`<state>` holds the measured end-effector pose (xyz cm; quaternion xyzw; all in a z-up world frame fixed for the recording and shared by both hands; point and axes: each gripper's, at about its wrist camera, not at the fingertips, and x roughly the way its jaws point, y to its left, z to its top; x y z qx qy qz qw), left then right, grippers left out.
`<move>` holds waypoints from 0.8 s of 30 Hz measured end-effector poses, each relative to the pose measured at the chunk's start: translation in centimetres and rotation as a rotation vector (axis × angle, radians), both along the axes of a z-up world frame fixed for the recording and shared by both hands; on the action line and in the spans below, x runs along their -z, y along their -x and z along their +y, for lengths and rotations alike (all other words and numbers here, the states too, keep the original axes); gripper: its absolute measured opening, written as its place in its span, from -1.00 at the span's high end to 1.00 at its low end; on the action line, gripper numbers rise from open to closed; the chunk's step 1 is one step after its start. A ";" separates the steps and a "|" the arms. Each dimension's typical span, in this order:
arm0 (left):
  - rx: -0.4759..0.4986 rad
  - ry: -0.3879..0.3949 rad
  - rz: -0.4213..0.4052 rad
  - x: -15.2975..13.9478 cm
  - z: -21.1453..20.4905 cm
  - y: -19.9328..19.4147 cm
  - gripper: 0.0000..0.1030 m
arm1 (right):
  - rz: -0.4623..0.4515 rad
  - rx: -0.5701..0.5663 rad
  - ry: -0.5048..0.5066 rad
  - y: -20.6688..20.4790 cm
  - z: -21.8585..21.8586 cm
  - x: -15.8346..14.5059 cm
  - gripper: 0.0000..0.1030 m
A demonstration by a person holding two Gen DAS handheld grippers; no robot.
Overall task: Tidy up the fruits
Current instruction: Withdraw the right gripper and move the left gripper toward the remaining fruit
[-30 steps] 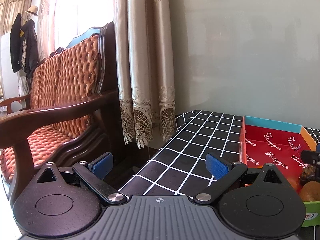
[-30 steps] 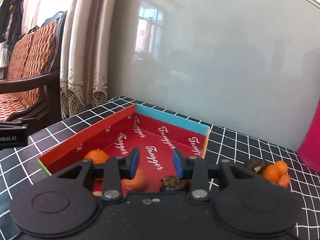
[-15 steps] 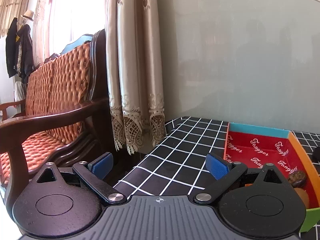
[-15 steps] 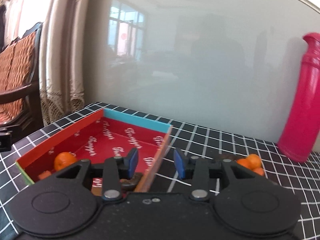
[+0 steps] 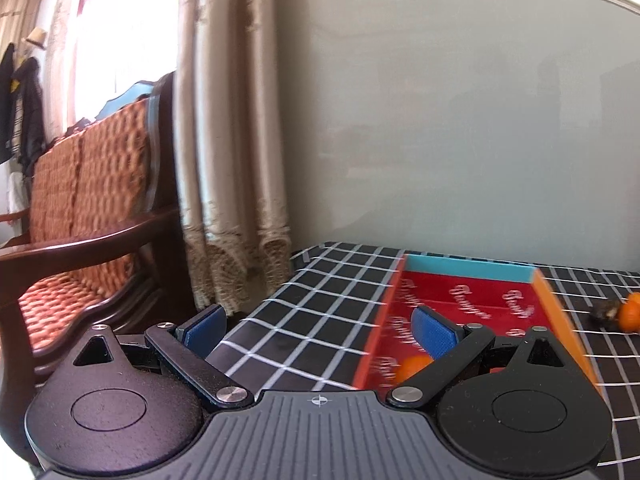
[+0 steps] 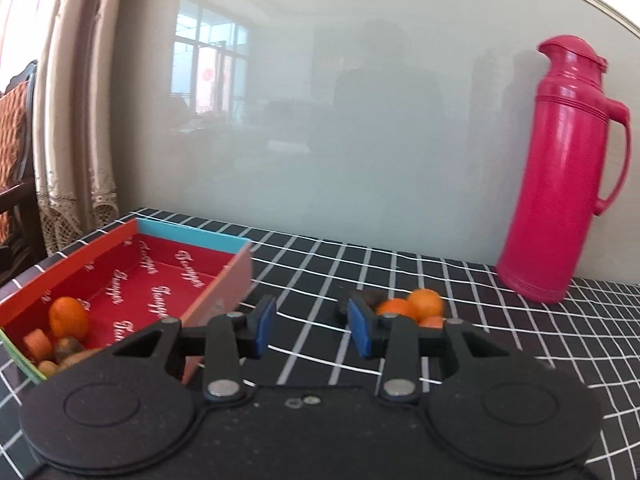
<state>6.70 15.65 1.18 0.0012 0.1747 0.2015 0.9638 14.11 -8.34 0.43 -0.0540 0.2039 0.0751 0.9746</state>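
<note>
Right tongs (image 6: 311, 330), apart and empty, sit just short and left of the loose fruit (image 6: 412, 307); left tongs (image 5: 318, 332), also apart, are farther.

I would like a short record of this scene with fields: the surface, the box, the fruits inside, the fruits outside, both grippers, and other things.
surface: table with black cloth, white grid
box: red tray, open top, on the table's left part
fruits inside: orange and several smaller pieces at the near corner
fruits outside: loose pile of oranges with a dark piece, right of the tray
left gripper: open, empty, by the tray's left edge
right gripper: open, empty, between tray and pile
other: pink thermos upright by the wall
</note>
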 end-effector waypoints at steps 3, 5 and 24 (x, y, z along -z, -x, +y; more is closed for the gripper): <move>0.045 -0.002 0.003 -0.1 -1.9 -0.5 -0.91 | -0.002 0.036 -0.007 -0.1 -1.6 -0.1 0.24; 0.072 0.007 0.001 -0.2 -3.0 -0.7 -0.91 | -0.008 0.063 -0.007 0.0 -2.7 -0.1 0.15; 0.344 -0.001 0.021 0.1 -14.9 -3.0 -1.00 | -0.007 0.258 -0.033 1.6 -13.4 0.5 0.04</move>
